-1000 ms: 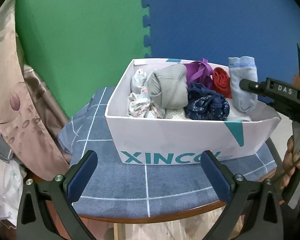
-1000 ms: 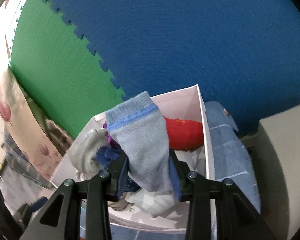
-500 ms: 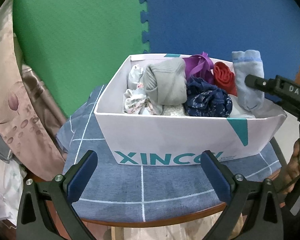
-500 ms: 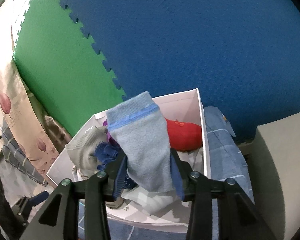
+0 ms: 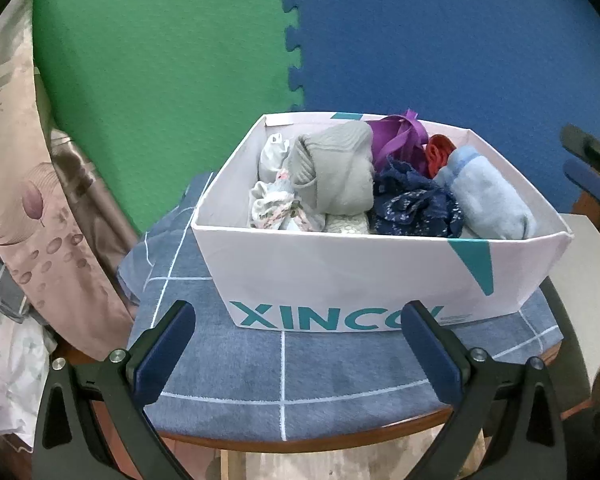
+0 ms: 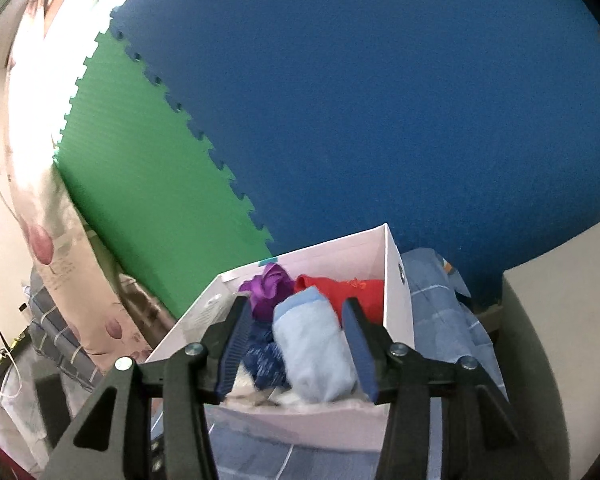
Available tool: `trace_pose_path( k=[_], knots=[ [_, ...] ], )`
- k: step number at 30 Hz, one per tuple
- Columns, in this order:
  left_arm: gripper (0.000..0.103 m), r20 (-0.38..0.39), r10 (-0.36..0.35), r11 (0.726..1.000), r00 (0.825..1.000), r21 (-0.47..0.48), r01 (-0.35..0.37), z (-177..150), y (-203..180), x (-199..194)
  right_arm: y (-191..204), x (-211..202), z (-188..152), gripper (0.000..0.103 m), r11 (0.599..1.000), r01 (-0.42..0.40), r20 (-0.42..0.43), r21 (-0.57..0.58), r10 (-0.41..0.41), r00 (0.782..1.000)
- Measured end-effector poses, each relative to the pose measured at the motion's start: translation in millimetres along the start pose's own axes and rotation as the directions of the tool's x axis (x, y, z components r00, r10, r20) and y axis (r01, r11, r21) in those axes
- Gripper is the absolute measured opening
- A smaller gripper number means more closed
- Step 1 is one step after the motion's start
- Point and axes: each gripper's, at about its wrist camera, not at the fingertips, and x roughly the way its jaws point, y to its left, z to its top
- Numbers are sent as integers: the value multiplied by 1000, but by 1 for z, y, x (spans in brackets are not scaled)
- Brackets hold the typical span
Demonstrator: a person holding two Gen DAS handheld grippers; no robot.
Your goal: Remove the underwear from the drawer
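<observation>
- Left gripper first, seen from its own wrist camera: fingers spread wide, nothing between them, hanging low in front of the white box with the teal "XINCO" lettering.
- That box sits on a blue checked cloth draped over a round wooden table, and it is packed with rolled underwear.
- Left to right inside: a pale floral piece, a big grey ribbed roll, a purple piece at the back, a navy lace piece in front of it, a red piece behind.
- Over at the right end lies the light blue underwear, lying down inside the box, against the right wall.
- At the far right edge of the view the right gripper pokes in, blurred, clear of the box contents.
- Behind it all, green and blue foam mats; a floral curtain hangs at the left.
- Now the right wrist camera: right gripper parted, its two blue pads either side of the light blue underwear but with a gap on each side, so no grip.
- This light blue roll rests in the box, with the purple piece and red piece just beyond it and the navy lace to its left.
- Checked cloth shows to the right of the box.
</observation>
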Motion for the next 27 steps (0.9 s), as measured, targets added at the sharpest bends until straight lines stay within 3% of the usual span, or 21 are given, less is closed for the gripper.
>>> trace_pose_path(
  k=[10, 19, 27],
  knots=[
    [102, 25, 4, 1000, 1000, -8, -4, -17, -10, -22, 20, -63, -76, 49, 996, 38, -27, -75, -40, 999],
    [103, 123, 23, 1000, 992, 6, -24, -33, -17, -72, 33, -98, -88, 49, 996, 6, -3, -91, -6, 1000],
    [103, 208, -23, 1000, 978, 5, 23, -45, -17, -114, 46, -116, -109, 51, 993, -10, -26, -118, 7, 1000]
  ],
)
